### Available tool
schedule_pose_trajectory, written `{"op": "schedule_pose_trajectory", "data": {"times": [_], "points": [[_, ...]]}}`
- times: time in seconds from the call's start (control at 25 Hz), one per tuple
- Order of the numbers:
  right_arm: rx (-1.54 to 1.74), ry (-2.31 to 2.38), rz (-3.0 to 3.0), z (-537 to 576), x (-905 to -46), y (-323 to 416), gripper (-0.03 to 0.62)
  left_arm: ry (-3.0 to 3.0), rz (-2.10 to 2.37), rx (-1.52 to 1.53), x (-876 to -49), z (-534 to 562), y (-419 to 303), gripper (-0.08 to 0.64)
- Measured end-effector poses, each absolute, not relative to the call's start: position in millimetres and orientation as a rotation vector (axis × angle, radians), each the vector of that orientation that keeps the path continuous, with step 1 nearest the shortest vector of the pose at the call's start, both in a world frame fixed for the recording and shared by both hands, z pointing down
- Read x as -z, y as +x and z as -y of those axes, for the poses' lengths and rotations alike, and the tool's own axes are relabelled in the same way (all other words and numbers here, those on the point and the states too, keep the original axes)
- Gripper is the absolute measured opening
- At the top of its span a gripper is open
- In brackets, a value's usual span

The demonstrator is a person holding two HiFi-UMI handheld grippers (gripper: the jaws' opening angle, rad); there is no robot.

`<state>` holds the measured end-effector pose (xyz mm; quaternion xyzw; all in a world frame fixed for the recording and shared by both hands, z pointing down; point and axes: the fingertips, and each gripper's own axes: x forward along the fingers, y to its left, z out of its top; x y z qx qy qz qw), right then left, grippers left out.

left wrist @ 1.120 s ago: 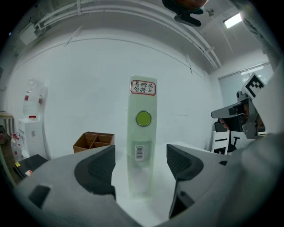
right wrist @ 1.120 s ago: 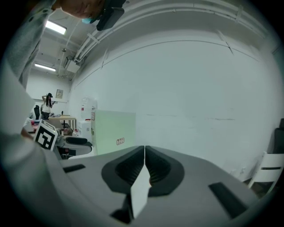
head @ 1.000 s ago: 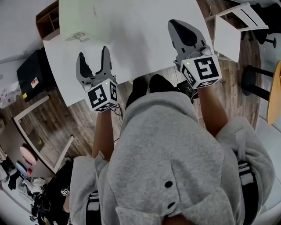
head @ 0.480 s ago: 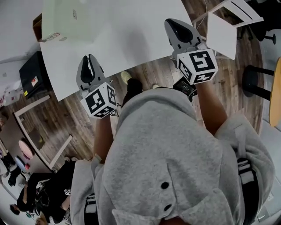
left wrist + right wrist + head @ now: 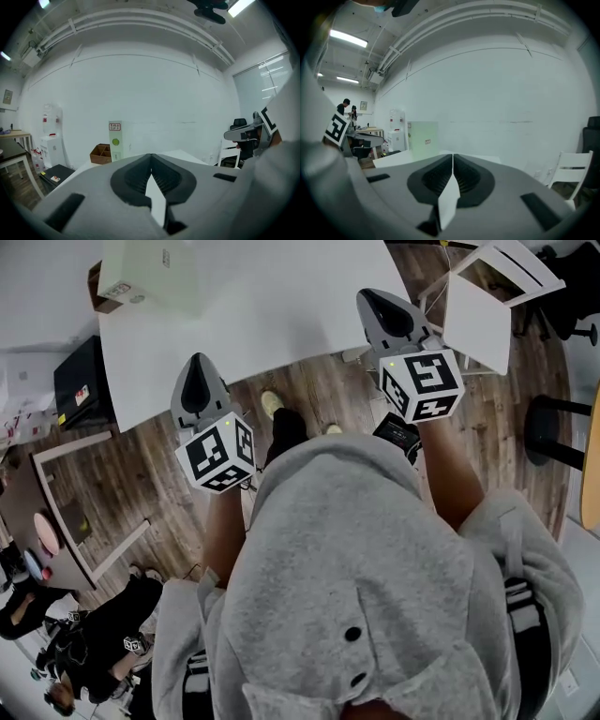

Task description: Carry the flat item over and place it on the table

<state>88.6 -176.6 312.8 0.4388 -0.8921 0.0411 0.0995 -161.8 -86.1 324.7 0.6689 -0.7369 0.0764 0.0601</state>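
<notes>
A pale green flat box (image 5: 150, 276) stands upright at the far left corner of the white table (image 5: 281, 306); it also shows as a tall green box (image 5: 115, 140) and a pale green box (image 5: 423, 136) in the gripper views. Neither gripper touches it. My left gripper (image 5: 199, 364) is held over the wooden floor just short of the table's near edge, with its jaws shut tip to tip and nothing between them (image 5: 151, 155). My right gripper (image 5: 372, 296) is over the table's near right edge, also shut and empty (image 5: 453, 154).
A brown wooden organizer (image 5: 101, 153) sits beside the green box. A white chair (image 5: 487, 296) stands right of the table and a black case (image 5: 80, 381) lies on the floor at its left. A low frame table (image 5: 56, 512) and people (image 5: 84, 643) are at lower left.
The left gripper's jaws have closed from wide open to shut. Both grippers have drawn back from the table, and the left one is now over the floor.
</notes>
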Motion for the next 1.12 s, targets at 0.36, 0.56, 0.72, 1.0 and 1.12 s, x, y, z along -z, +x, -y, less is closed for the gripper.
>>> {"op": "schedule_pose_trajectory", "data": {"times": [0.36,0.56,0.72,1.0,1.12], "points": [[-0.106,1.234,2.681,116,-319,110,0.028,1.973,2.274,-0.195,-315,10,-133,0.021],[-0.113,1.209,2.685,89,-323,125,0.029,1.946,2.309,-0.179,-308,-23,-123,0.021],[-0.109,1.207,2.691,79,-322,131,0.028,1.963,2.304,-0.181,-306,-33,-114,0.021],[-0.103,1.224,2.691,72,-320,142,0.029,1.99,2.291,-0.178,-302,-37,-101,0.021],[-0.105,1.23,2.686,71,-321,144,0.028,1.999,2.281,-0.174,-303,-36,-98,0.021]]}}
